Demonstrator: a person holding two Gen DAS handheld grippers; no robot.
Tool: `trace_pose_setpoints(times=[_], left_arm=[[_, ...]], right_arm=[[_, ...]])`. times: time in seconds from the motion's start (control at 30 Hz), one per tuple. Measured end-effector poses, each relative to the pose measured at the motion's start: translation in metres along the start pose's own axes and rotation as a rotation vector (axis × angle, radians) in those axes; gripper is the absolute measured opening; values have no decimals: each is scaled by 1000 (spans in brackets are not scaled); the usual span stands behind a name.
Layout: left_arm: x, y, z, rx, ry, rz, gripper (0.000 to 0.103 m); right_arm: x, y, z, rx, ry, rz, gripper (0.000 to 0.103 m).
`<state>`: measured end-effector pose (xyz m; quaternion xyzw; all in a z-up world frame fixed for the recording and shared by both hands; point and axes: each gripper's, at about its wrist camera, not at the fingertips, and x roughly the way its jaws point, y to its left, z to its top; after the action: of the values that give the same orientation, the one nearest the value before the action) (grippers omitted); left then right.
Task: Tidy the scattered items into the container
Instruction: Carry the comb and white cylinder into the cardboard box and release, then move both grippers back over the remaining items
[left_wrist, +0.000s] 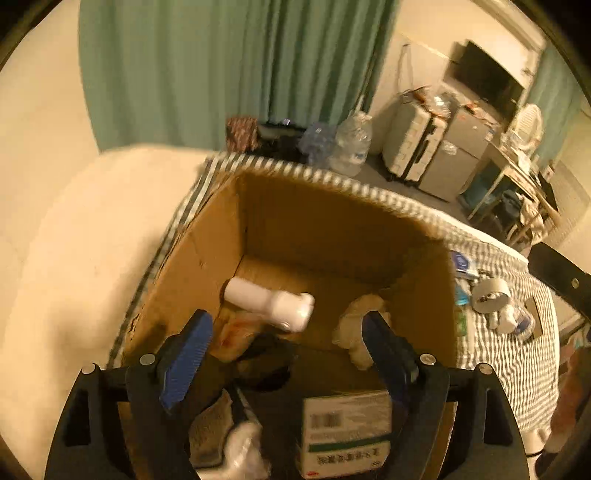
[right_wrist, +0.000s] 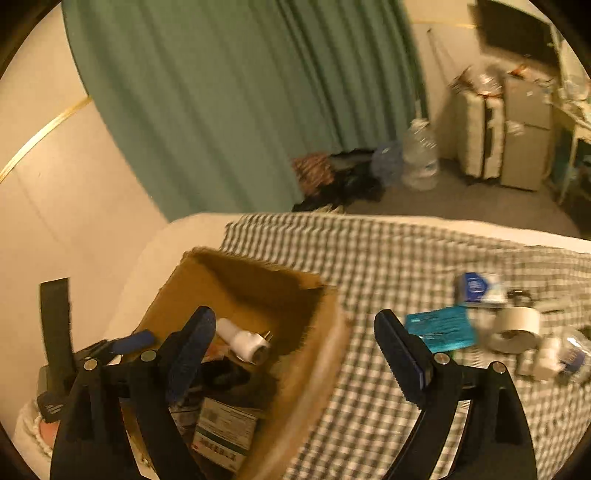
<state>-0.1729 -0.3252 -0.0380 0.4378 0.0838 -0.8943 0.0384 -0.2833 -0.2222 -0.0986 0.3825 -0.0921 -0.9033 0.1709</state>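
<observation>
Cardboard box (left_wrist: 207, 258) sits on a checked bedspread (right_wrist: 369, 258), already holding a white bottle (left_wrist: 269, 304), a labelled carton (left_wrist: 347, 432) and other bits. Left claw (left_wrist: 288, 343) hangs over it, wide open, empty. Right claw (right_wrist: 295, 354) straddles the box's right wall, also wide open and empty. Remaining clutter lies further right: teal packet (right_wrist: 439, 328), tape roll (right_wrist: 517, 326), small bottle (right_wrist: 569, 354). Dropping off looks done; next comes reaching right for another item.

An open cardboard box (left_wrist: 207, 251) sits on a checked bedspread, holding a white plastic bottle (left_wrist: 271, 304) lying on its side and a labelled carton (left_wrist: 347, 432); a tape roll (right_wrist: 517, 328) and teal packet (right_wrist: 439, 328) lie scattered beside it.
</observation>
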Motion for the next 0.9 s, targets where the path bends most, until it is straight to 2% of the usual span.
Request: trace_pose_setpoints(times=[0.07,0.17,0.27,0.37,0.5,0.57,0.73,0.9], left_arm=[[-19,-17,-1,37,-33,0,89],[-53,-44,0,73,-89,-46,92],[-89,-80,0,123,-140,-63,94],[-130,-112,-8,160,-232,-71,102],[-165,-147,-17,193,-324,-70,103],[-174,-164,-22,208,-351,-61,103],[-178,-207,-30,224,-397,-62,103],[-144,-241,-36,228,-346,-89,103]], right_arm=[[-27,-6,-2,-17,-41,-51,88],[-68,-11,-6,-52,-103,-121,88],[-112,-17,-8,-73,-159,-152,88],[-156,-24,-15,-85,-208,-179,88],[-204,-36,-28,-109,-266,-239,89],[-225,-48,-34,-105,-297,-262,94],[-263,-85,-50,-55,-344,-291,98],[-280,-138,-63,30,-364,-317,100]])
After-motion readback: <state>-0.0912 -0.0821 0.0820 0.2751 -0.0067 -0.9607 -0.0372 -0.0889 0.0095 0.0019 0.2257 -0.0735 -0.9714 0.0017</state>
